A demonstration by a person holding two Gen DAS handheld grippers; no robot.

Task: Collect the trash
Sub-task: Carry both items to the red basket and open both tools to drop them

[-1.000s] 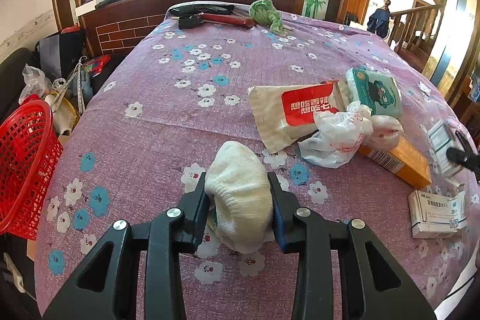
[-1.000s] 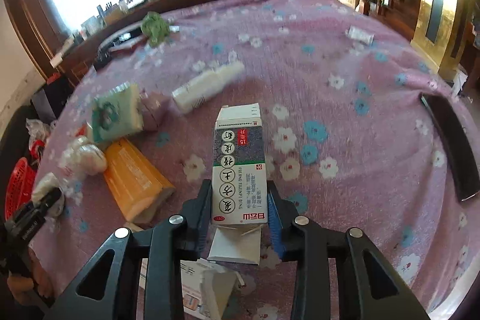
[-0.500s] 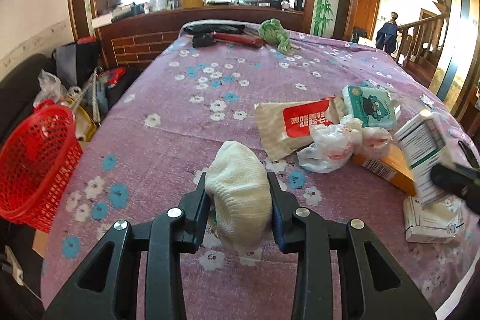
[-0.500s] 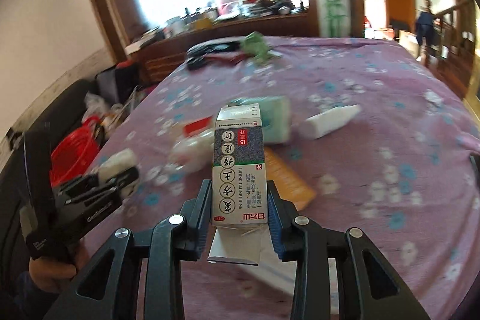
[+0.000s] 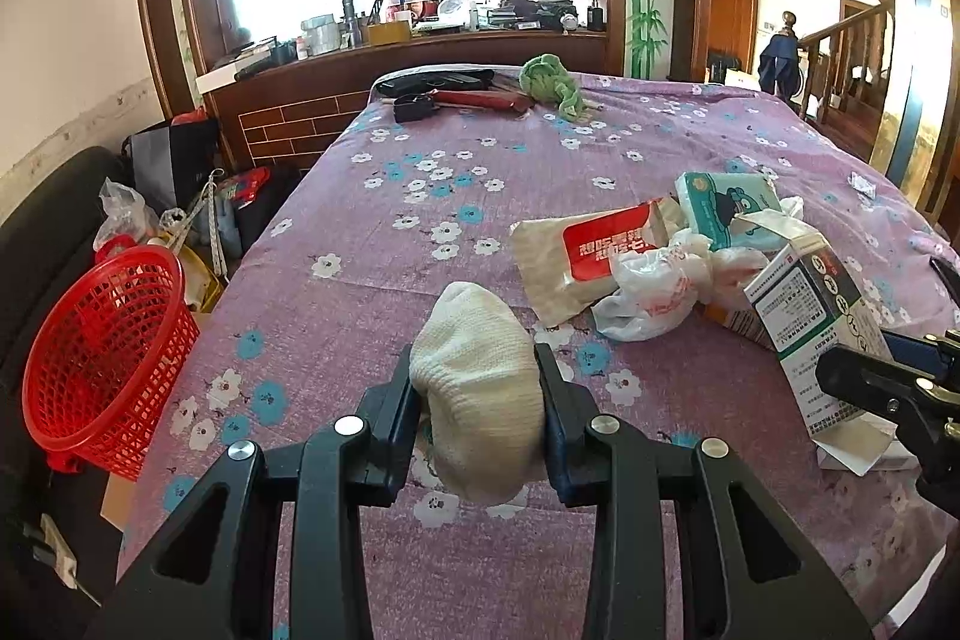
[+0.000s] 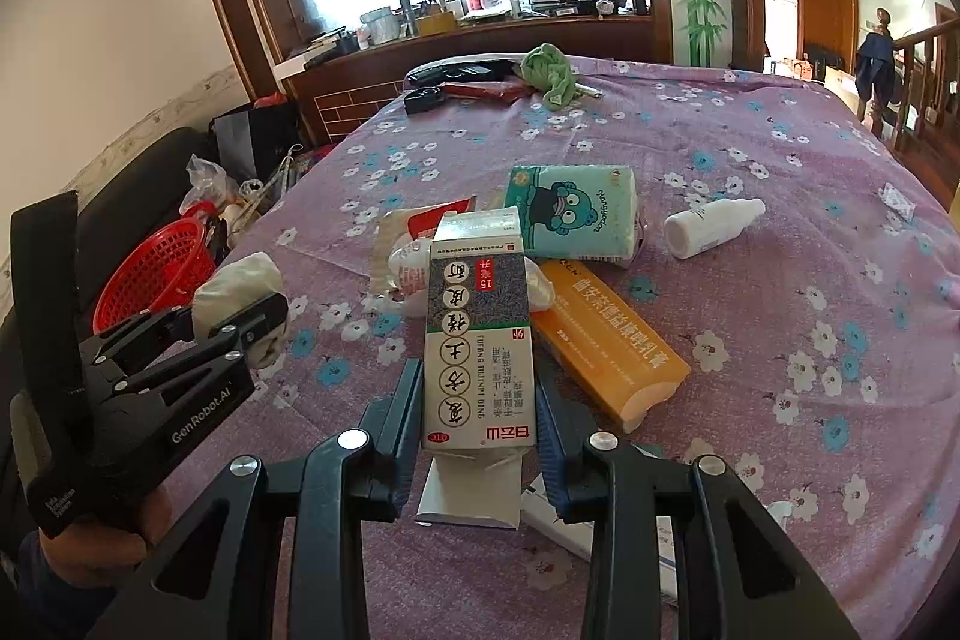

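While both grippers were held low over a table draped in a purple flowered cloth, each was seen clamped on one piece of trash. A cream knitted sock was pinched between the jaws of the left gripper, and one grey-and-white medicine carton was squeezed upright in the right gripper, lifted clear of the cloth. One folded paper leaflet was seen on the cloth just beneath the carton. Just beyond, a small heap was laid out on the cloth: one orange box, one crumpled white plastic bag, one red-and-white wrapper and one teal tissue pack. One white bottle was seen lying on its side near the pack. One red mesh basket was placed off the table's left edge, beside a dark sofa. One green cloth bundle was left at the far end, before a wood-framed window and cluttered sill.
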